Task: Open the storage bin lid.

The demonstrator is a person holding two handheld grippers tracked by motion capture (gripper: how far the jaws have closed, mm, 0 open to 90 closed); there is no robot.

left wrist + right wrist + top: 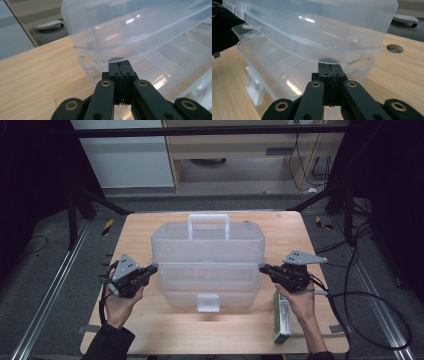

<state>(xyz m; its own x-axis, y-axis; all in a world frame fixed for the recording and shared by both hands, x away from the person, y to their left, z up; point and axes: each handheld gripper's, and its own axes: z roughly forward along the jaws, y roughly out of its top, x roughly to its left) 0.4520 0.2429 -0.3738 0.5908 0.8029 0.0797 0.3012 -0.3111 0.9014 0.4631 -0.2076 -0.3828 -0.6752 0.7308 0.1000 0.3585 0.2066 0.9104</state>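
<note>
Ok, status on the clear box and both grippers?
Left gripper and right gripper: jaws shut, tips tucked under the lid edge at each end. Clear box partly open on the table. Green carton beside right hand, not blocking.

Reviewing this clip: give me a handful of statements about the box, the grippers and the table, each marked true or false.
1. Both grippers have their jaws shut. True: the left gripper and the right gripper each show their pads pressed together.
2. The clear plastic box has its lid raised above the tray. True.
3. The left gripper is at the handle on top of the box. False: its tip is under the lid's edge at the box's left end.
4. The green packet lies inside the box. False: it lies on the table, by the right hand.
5. The latch faces the person. True.
</note>
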